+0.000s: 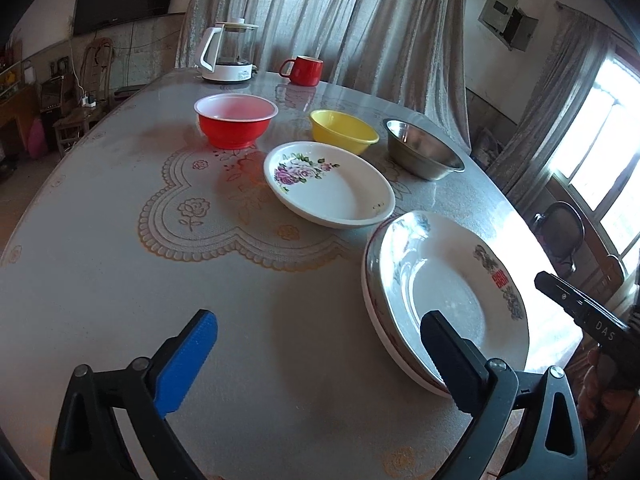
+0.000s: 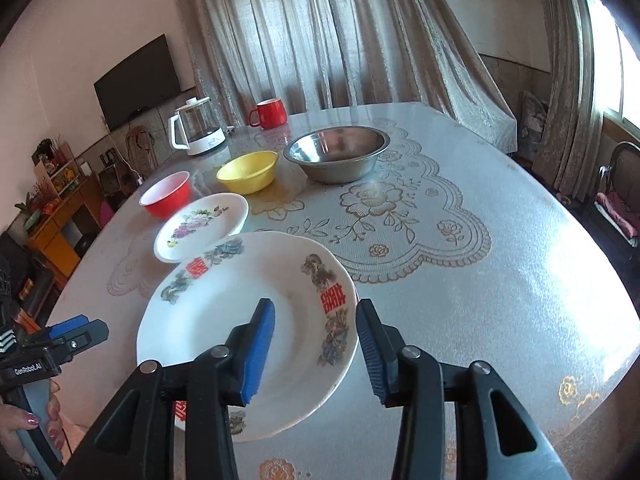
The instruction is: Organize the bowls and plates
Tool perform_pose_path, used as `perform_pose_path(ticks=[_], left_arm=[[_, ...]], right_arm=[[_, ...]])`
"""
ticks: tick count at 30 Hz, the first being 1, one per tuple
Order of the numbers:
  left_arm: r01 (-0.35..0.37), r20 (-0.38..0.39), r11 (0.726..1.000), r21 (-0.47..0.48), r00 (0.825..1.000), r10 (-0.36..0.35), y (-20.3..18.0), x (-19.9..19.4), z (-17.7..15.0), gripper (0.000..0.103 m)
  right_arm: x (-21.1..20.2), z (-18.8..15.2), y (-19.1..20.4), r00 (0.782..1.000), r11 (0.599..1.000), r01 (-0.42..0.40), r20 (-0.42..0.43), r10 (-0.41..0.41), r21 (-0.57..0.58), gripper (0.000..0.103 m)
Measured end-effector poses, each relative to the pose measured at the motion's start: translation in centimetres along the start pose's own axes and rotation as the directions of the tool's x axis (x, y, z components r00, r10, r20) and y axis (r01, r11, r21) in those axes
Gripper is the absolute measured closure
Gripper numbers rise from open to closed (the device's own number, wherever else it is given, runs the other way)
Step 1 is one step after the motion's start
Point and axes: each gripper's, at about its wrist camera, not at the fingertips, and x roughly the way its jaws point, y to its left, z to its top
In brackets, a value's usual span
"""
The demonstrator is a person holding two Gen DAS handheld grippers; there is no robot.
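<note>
A stack of white plates with red characters (image 1: 452, 280) (image 2: 240, 320) lies at the table's near edge. My left gripper (image 1: 320, 344) stands wide open just left of the stack with nothing between its fingers. My right gripper (image 2: 316, 340) is open and straddles the top plate's right rim without its pads pressing on it. Farther back sit a white plate with purple flowers (image 1: 332, 188) (image 2: 200, 228), a red bowl (image 1: 236, 124) (image 2: 168, 196), a yellow bowl (image 1: 344, 130) (image 2: 248, 172) and a steel bowl (image 1: 420, 152) (image 2: 336, 156).
A glass kettle with a white handle (image 1: 228, 52) (image 2: 196, 128) and a red mug (image 1: 302, 70) (image 2: 270, 114) stand at the table's far side before a curtain. The round table (image 2: 480, 280) carries a lace-patterned cover. A person's hand (image 2: 36, 432) grips the left tool.
</note>
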Motion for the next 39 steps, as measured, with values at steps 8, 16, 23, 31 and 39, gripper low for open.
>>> perform_pose_path(ticks=[8,16,23,31,39], left_arm=[[-0.136,0.022,0.990,0.020,0.990,0.136,1.1,0.5,2.8,0.000],[-0.181,0.006,0.983,0.012,0.983,0.181,2.0,2.0,4.5,0.000],[-0.203,0.004,0.979,0.006,0.979,0.203,2.5,3.5,5.5,0.000],[-0.215,-0.025,0.976,-0.017,0.976,0.214,3.1,5.1,6.0,0.000],[-0.171,-0.042,0.982,-0.079,0.985,0.168,3.5,6.7,6.9,0.000]], right_arm=[[2.8,2.6,1.9,0.999,0.999,-0.009,-0.040,0.007,-0.047,0.061],[5.5,5.5,3.6,0.997,0.996,-0.052,-0.058,0.048,-0.074,0.060],[7.8,6.7,4.3,0.983,0.985,-0.163,-0.091,0.158,-0.048,0.051],[11.6,8.3,4.2,0.962,0.977,-0.209,-0.188,0.199,-0.032,0.051],[16.0,11.2,5.4,0.940,0.968,-0.215,-0.297,0.169,-0.132,0.051]])
